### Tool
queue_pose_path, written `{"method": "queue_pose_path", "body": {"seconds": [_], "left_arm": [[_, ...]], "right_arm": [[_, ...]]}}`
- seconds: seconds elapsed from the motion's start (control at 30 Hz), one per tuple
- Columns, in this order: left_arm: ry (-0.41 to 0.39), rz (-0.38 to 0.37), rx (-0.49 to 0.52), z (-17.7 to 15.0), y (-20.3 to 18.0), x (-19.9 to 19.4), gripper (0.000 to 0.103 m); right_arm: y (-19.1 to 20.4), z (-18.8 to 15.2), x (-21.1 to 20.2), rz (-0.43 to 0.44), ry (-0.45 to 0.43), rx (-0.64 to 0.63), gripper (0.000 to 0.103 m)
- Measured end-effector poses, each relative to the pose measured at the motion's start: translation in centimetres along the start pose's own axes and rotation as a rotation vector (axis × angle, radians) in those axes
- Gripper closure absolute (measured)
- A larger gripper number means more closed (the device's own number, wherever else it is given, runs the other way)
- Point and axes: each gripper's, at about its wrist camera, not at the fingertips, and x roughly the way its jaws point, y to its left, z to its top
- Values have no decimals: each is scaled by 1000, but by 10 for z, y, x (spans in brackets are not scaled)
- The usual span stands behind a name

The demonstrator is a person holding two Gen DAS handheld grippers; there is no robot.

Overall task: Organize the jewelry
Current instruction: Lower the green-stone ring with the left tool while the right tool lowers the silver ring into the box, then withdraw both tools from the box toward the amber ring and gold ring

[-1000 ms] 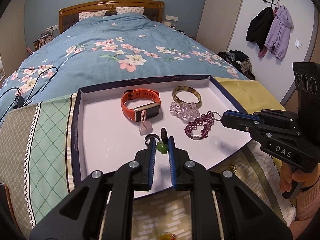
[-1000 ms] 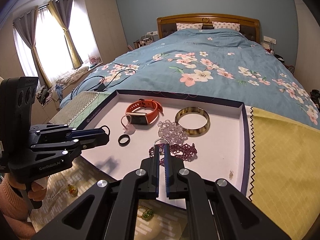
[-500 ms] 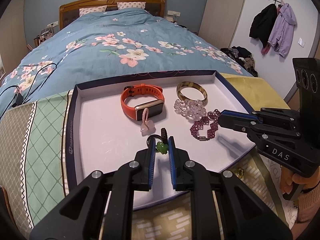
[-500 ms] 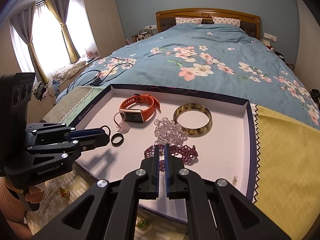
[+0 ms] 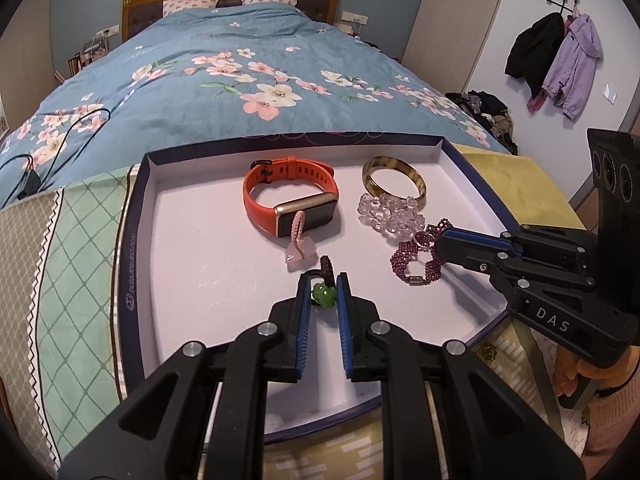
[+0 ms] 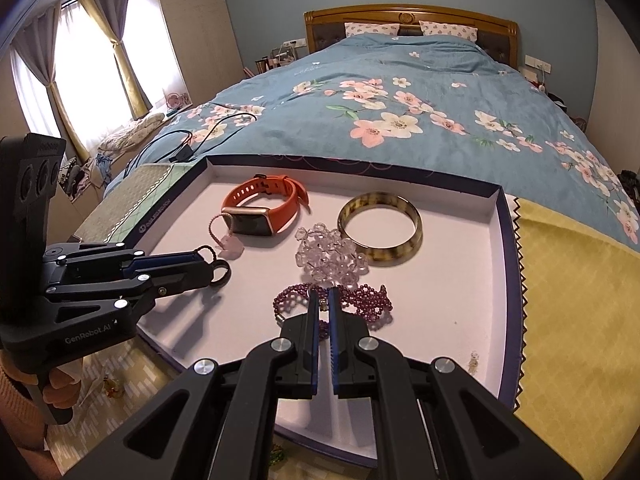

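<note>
Both grippers reach low over the white tray (image 5: 192, 240). The left gripper (image 5: 324, 294) pinches a green charm (image 5: 323, 294) with its dark cord and ring; the right gripper (image 6: 324, 300) is clenched on a silver ring (image 5: 423, 239) above the purple beaded bracelet (image 6: 360, 304). Since a second ago, both have advanced slightly farther into the tray.

— What sort of place is this?

— A home bedroom. Ahead of the grippers stretches a bed (image 5: 224, 92) under a blue flowered duvet, with a wooden headboard (image 6: 412, 24) and two pillows (image 5: 232, 0).

— Anything else?

— Curtains (image 6: 100, 60) at a bright window far left, jackets (image 5: 556, 56) hanging on wall hooks far right, and framed pictures above the headboard.
</note>
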Motion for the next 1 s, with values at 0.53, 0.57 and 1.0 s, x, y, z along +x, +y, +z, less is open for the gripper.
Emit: {"method": "queue_pose_path", "body": {"seconds": [0.53,0.57,1.0], "left_arm": [[-130,20,-3,-2,2,-48,74],[-146,17,1,-5,3,-56,73],[-188,-13,57,-67,4,-117,63]], "right_arm": [[-4,-4,-29,-3,-69,20,89],[-3,-6,-34,3,-75,17,83],[9,-43,-73,69,-86,-19,74]]}}
